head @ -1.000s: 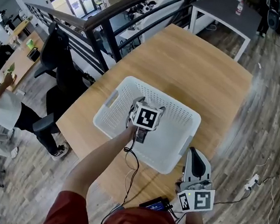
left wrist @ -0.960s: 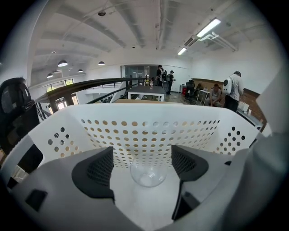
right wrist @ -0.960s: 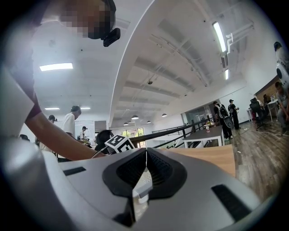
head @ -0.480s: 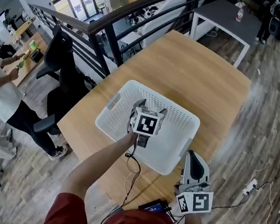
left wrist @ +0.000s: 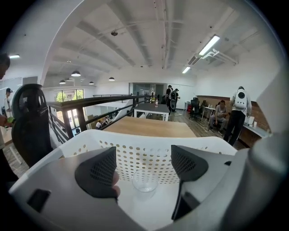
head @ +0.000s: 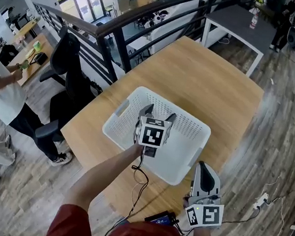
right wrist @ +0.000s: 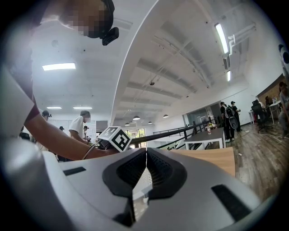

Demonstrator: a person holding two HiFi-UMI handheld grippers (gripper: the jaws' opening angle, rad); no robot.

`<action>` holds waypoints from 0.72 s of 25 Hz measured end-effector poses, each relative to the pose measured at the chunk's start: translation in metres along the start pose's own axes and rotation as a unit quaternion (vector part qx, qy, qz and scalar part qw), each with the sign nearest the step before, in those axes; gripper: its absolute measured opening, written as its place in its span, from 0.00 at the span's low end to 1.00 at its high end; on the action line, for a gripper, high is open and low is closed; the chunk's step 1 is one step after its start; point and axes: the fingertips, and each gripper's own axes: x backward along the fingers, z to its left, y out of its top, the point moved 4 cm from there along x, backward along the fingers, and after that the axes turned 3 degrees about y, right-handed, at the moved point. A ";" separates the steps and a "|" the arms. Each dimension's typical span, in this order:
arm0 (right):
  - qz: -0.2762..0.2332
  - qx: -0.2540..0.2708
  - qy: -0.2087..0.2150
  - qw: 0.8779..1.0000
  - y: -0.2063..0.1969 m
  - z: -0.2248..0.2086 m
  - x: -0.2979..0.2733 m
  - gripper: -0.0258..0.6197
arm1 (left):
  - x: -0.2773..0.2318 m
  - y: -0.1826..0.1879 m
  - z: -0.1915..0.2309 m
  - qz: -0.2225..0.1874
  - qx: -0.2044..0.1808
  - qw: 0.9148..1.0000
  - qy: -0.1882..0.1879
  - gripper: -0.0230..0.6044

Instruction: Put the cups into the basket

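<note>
Left gripper (left wrist: 144, 166) hangs over the one white basket (head: 187, 124), jaws wide apart, gripping nothing. I count one clear cup (left wrist: 145, 180), upright on the basket floor, ahead between the jaw tips, touching neither. Right gripper (head: 204, 166): jaws pressed together, empty, just outside the basket's near corner.

a light wooden desk (head: 206, 79) fills the middle of the frame, on a dark plank floor (head: 279, 137). a black railing (head: 128, 19) crosses the upper left, black chairs (head: 64, 58) beside it. a white-legged table (head: 241, 16) stands upper right. strip lights (left wrist: 212, 44) glow overhead.
</note>
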 end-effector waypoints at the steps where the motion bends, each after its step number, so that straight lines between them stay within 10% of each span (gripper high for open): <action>1: 0.001 0.001 0.000 1.000 0.000 0.001 0.000 0.06 | 0.002 0.001 0.001 -0.003 0.006 1.000 0.000 0.65; 18: 0.003 0.009 0.014 1.000 0.007 0.015 -0.004 0.06 | 0.041 0.021 0.009 -0.100 0.029 0.994 0.014 0.38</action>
